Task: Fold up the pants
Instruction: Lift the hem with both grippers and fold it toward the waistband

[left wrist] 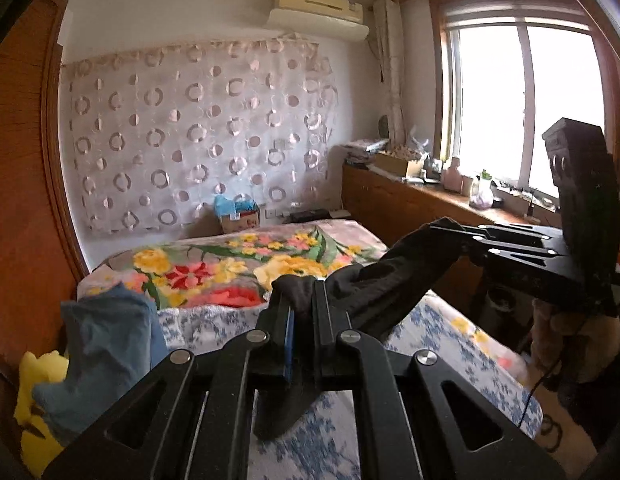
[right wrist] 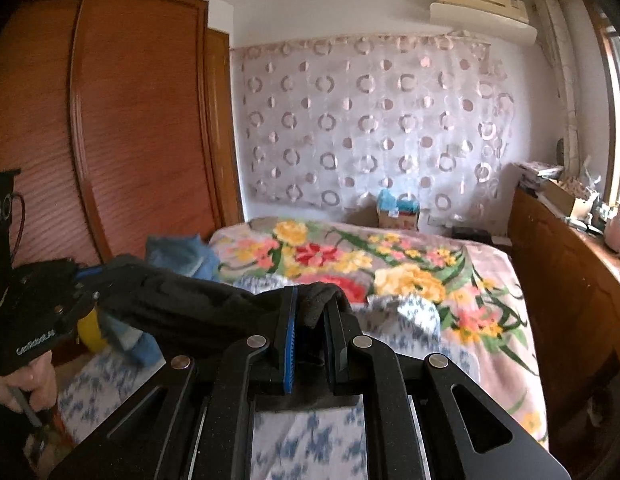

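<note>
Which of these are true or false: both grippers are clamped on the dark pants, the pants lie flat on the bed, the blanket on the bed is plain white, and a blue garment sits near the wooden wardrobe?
1. Both the left gripper and the right gripper are clamped on the black fabric pants. True.
2. The pants lie flat on the bed. False: they hang stretched in the air between the two grippers.
3. The blanket is plain white. False: the flower-patterned blanket is multicoloured.
4. A crumpled blue garment sits near the brown wooden wardrobe. True.
</note>
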A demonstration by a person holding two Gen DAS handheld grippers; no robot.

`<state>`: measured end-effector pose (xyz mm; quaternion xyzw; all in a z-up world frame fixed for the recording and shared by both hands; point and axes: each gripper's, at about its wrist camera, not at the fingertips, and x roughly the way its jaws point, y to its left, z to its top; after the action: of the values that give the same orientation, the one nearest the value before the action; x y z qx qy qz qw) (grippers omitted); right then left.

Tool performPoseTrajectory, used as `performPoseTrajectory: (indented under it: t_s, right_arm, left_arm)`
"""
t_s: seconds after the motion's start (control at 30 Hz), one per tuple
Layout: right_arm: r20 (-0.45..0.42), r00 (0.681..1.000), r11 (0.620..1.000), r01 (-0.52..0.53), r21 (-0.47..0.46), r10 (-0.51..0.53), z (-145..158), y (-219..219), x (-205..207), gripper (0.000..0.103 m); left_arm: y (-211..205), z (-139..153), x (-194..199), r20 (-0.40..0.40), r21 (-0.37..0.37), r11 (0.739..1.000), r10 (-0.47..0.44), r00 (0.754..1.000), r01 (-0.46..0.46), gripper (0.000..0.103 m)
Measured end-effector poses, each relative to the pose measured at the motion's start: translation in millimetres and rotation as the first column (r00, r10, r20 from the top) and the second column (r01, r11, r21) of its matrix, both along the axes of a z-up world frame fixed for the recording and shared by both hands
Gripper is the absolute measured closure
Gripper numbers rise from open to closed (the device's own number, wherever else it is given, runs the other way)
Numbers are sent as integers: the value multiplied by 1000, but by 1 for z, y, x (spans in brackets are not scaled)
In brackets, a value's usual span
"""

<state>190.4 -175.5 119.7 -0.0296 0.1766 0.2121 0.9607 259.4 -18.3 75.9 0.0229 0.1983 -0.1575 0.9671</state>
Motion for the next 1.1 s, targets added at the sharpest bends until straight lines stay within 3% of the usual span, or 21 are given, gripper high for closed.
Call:
performPoseTrajectory:
  t_s: [0.13, 0.17, 0.37, 0.73, 1.1]
  right_arm:
    - [54, 999, 1000, -5, 2, 5, 1, 14, 2, 92]
    - [53, 999, 1000, -9, -3, 9, -11, 14, -2, 92]
    - [-10, 999, 999, -33, -39, 32, -48, 15, 5, 92]
    - [-61, 998, 996, -23, -81, 18, -21, 21, 6, 92]
    - [-107, 994, 996, -33, -79, 25, -31, 14, -19, 92]
  left_arm:
    - [3, 0, 1, 35, 27, 1000, 4, 999, -5, 95]
    - [4, -4, 1, 33, 36, 999, 1, 999, -2, 95]
    - [11, -32, 4, -49, 60, 998, -2, 999, 5, 95]
    - [4, -35, -12, -88, 68, 997, -27, 996, 33, 95]
    - [-1, -43, -45, -102, 91, 995, -40, 994, 50, 95]
